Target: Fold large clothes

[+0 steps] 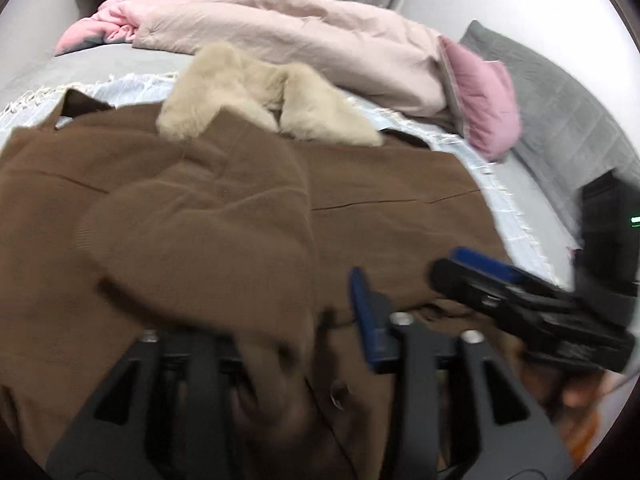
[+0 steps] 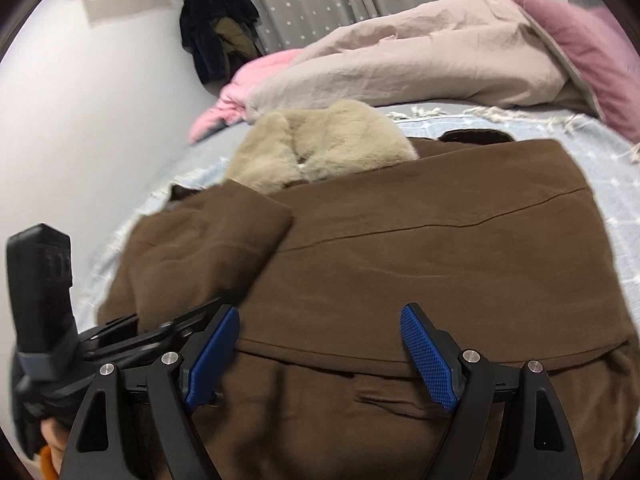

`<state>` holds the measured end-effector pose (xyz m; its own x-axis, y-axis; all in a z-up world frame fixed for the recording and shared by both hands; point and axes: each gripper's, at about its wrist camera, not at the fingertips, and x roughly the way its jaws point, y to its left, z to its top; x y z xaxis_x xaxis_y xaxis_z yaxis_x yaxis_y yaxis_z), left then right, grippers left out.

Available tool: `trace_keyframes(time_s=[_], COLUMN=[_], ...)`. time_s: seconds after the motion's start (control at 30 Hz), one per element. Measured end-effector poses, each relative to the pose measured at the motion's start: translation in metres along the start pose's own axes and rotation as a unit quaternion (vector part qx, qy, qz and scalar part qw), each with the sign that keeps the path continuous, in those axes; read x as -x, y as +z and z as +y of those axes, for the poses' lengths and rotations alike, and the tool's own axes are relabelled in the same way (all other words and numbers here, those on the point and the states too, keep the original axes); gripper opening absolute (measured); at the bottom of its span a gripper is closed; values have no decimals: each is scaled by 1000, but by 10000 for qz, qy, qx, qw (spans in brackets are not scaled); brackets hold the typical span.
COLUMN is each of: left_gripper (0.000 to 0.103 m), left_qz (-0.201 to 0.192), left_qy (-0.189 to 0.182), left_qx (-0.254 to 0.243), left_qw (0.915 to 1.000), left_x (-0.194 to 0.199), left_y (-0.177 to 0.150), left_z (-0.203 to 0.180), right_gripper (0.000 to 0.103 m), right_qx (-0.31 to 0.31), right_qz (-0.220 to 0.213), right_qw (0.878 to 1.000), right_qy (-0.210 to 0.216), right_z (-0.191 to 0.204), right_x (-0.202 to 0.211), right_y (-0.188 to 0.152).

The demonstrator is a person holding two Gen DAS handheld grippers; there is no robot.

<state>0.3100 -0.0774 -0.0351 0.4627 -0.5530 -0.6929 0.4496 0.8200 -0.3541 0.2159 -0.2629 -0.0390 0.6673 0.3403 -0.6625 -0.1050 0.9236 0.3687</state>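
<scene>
Brown woollen coat with cream fur collar (image 2: pixel 400 264) lies lengthwise ahead; right hand-held gripper (image 2: pixel 320 356) spread over its hem, nearer; left hand-held gripper (image 1: pixel 256 344) half spread, empty.

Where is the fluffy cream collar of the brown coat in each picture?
Left wrist view: the fluffy collar sits upper middle, at the top edge of the brown coat.
Right wrist view: the collar sits upper middle, slightly left, above the coat.
Shared landmark: the beige quilt bunched behind the collar.
</scene>
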Motion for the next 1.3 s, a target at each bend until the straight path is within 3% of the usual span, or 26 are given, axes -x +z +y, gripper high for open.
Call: trace_keyframes(time_s=[0.03, 0.17, 0.23, 0.3, 0.37, 0.47, 0.5, 0.53, 0.6, 0.67, 0.77, 0.87, 0.9, 1.0, 1.03, 1.1, 1.17, 1.3], left_gripper=[61, 66, 68, 68, 68, 68, 68, 68, 68, 68, 68, 68, 68, 68, 68, 66, 61, 52], left_qz=[5, -381, -472, -439, -343, -24, 6, 22, 58, 233, 352, 297, 254, -19, -86, -157, -132, -349], left_qy=[116, 969, 1300, 1373, 1469, 1929, 2087, 2231, 2384, 2397, 2433, 2441, 2388, 2189, 2156, 2112, 2131, 1998], left_qx=[-130, -347, -144, 125, 493, 810, 786, 720, 606, 654, 618, 557, 570, 490, 439, 315, 304, 488], left_qw=[9998, 9940, 9903, 9895, 9873, 9779, 9748, 9721, 9693, 9684, 9673, 9677, 9691, 9745, 9755, 9768, 9765, 9780], left_x=[9, 54, 70, 76, 73, 62, 61, 58, 52, 45, 38, 41, 42, 50, 50, 50, 48, 56], left_y=[-1, 10, 10, 13, 11, 4, 3, 3, 0, -3, -4, -3, -3, -1, -1, -3, -3, -2], left_z=[-1, 15, 36, 58, 83, 107, 110, 110, 113, 118, 119, 117, 117, 115, 115, 116, 120, 129], right_gripper=[84, 84, 84, 84, 84, 82, 68, 46, 26, 21, 21, 23, 29, 67, 71, 71, 71, 71], right_qx=[-44, 74, 435, 812, 1183, 2047, 2327, 2451, 2359, 1845, 1164, 695, 560, -198, -473, -838, -950, -555], right_qz=[-33, -303, -506, -613, -536, -278, -225, -207, -100, -83, 23, 4, -16, -267, -349, -251, 75, 545], right_qw=[9999, 9984, 9970, 9941, 9907, 9782, 9722, 9692, 9716, 9827, 9926, 9975, 9975, 9926, 9909, 9899, 9937, 9970], right_qy=[133, 468, 394, 381, 414, 210, 136, 97, -148, -135, -347, 127, 432, 1166, 1211, 1115, 589, 9], right_z=[1, 19, 38, 62, 88, 130, 141, 146, 144, 122, 80, 48, 39, 9, 2, -9, -10, 2], right_x=[1, 10, 14, 14, 4, -25, -35, -41, -58, -59, -41, -11, -1, 14, 14, 8, -5, -35], right_y=[0, 0, -2, -8, -15, -34, -40, -43, -38, -26, -7, -1, -1, 6, 7, 11, 15, 28])
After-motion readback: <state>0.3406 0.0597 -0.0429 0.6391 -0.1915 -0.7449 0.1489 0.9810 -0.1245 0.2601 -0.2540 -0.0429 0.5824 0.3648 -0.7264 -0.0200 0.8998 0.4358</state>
